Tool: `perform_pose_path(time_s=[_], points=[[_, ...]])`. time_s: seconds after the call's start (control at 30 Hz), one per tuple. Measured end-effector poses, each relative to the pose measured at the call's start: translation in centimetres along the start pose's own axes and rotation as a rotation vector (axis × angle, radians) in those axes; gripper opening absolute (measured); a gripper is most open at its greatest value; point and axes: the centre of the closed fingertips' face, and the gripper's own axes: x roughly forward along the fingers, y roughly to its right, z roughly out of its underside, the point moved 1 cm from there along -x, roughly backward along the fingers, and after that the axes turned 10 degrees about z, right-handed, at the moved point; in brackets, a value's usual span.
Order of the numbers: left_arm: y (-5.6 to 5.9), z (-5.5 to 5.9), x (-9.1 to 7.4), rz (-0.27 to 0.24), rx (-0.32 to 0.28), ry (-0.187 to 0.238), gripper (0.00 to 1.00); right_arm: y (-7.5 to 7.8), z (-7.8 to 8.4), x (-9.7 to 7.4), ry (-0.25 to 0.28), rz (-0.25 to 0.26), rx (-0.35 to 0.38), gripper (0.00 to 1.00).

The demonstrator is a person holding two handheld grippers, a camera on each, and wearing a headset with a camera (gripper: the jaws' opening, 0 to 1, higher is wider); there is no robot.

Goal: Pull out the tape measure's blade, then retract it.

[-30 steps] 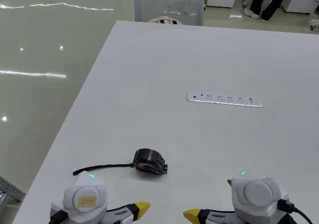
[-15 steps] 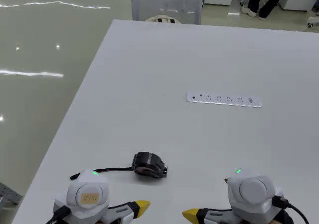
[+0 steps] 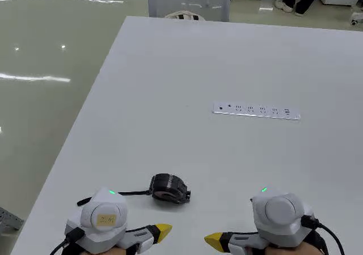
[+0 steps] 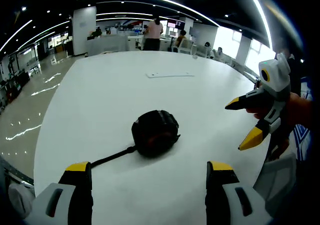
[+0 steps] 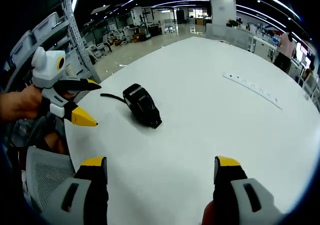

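Both wide open and bare: left gripper [image 4: 148, 169], right gripper [image 5: 157, 162]. Pinch hard, likely slippy tape measure [image 3: 169, 187] by its case, not floppy strap [image 3: 113, 194] on left.

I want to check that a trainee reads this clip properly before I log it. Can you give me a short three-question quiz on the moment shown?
1. Pick one: what lies on the table farther from the person than the tape measure? A) a power strip B) a mug C) a hammer
2. True or false: the right gripper is shut on the tape measure.
3. Fill the gap: the jaws of the left gripper stand ___, with the tape measure ahead of them and not touched.
Key: 1 A; 2 false; 3 open.
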Motion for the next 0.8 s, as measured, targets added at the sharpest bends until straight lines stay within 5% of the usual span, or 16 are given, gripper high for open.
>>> perform_pose_path(time_s=[0.8], points=[[-0.8,-0.6,2.7,0.047,0.103,-0.024,0.88,-0.3,-0.1,2.2,-0.016,-0.033,-0.087,0.87]])
